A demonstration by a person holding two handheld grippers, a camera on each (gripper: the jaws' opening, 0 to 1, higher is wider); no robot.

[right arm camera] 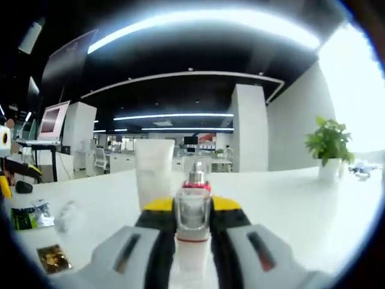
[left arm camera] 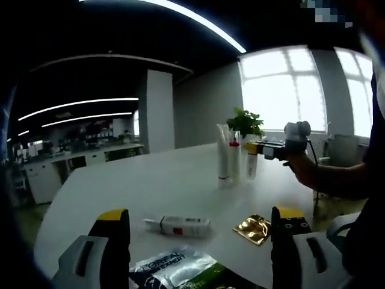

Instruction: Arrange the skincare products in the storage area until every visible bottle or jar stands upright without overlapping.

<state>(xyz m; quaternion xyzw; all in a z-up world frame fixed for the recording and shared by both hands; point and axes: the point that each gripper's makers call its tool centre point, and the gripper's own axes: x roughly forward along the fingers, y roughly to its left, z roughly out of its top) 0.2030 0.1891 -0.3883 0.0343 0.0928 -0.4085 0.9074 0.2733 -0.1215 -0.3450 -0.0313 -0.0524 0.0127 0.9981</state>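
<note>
— What are the right tongs (right arm camera: 192, 226) doing?

— Pinching a clear spray bottle (right arm camera: 193, 212) upright between the jaws, just in front of the tall white tube (right arm camera: 154, 171) standing on the counter (right arm camera: 289, 198), probably to set it beside without overlap.

— And the left tongs (left arm camera: 198, 238)?

— Hanging spread, holding nothing. Just ahead, a small white tube (left arm camera: 178, 225) is lying flat, likely waiting to be stood up; beside it, a gold sachet (left arm camera: 252, 229).
</note>
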